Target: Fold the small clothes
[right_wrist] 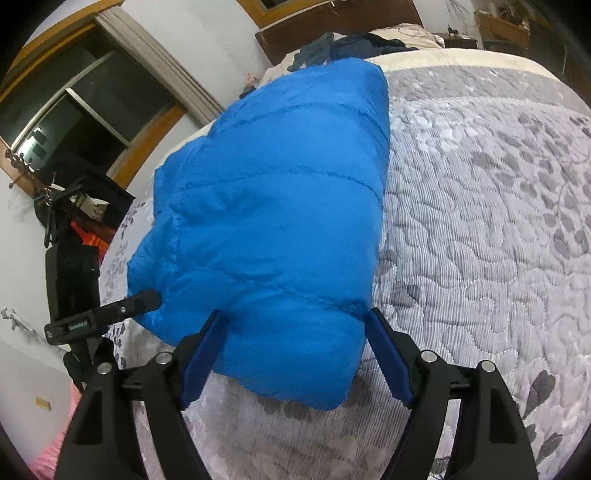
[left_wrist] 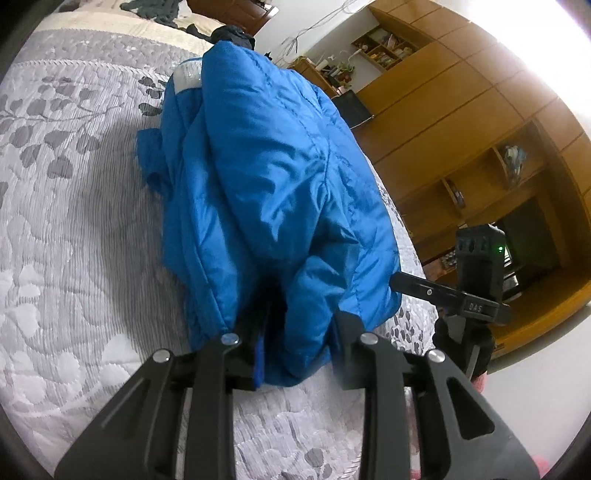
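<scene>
Blue quilted nylon is filling both views: a puffer jacket is lying folded into a bulky bundle on a grey leaf-patterned bedspread, near the bed's side edge. In the left wrist view the left gripper is standing at 6 o'clock with its jaws spread around the jacket's near end, a fold of blue fabric bulging between them; whether the pads are pressing it cannot be told. At 3 o'clock in that view the right gripper is reaching one dark finger against the jacket's flank. In the right wrist view, the right gripper is sitting at 6 o'clock with blue-lined fingers spread wide on either side of the bundle's near corner. The left gripper is poking in from 9 o'clock, its fingertip touching the jacket. Dark clothes are lying heaped at 12 o'clock near the headboard.
</scene>
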{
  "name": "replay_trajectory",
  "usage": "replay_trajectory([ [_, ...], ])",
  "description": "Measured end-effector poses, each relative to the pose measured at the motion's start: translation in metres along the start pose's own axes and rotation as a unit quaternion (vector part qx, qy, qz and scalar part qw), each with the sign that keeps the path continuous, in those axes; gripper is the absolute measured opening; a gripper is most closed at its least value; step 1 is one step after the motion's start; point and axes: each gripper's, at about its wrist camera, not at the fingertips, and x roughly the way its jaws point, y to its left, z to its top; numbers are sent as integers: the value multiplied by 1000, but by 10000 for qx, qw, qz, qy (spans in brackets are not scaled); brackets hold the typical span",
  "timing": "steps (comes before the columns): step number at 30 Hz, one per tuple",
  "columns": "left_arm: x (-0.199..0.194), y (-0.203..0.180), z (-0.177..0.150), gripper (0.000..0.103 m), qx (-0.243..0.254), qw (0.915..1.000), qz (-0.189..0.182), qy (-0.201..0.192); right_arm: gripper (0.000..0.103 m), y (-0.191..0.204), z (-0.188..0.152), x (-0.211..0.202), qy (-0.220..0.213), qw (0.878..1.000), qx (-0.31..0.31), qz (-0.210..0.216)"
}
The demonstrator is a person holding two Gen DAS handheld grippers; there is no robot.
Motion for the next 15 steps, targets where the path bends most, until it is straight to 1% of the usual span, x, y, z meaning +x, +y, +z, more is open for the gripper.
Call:
replay_trajectory([
  [4, 1, 1, -3, 29, -81, 10000, 10, -22, 79, -7, -4, 8, 69, 9997, 201, 125],
  [7, -3, -3, -3, 32, -143, 9999, 23, -46, 80, -6, -6, 2, 8, 9996, 257, 146],
  [9, -8, -11, -5, 39, -92, 9998, 116, -97, 80, 0, -9, -6, -70, 9999, 133, -19],
  [10, -10, -14, -7, 46, -47, 9998, 139, -127, 84, 1, -9, -10, -107, 9998, 64, -130],
  [11, -13, -20, -8, 50, 9, 9997, 187, -172, 88, 6, -13, -17, -195, 9993, -36, -326],
  [12, -17, -27, -10, 58, 64, 9992, 308, -250, 95, 10, -15, -21, -261, 9986, -90, -455],
  [13, -20, -31, -11, 60, 115, 9988, 366, -303, 97, 14, -18, -26, -320, 9978, -131, -572],
  [15, -24, -41, -15, 63, 230, 9978, 506, -362, 98, 21, -24, -36, -420, 9959, -210, -768],
])
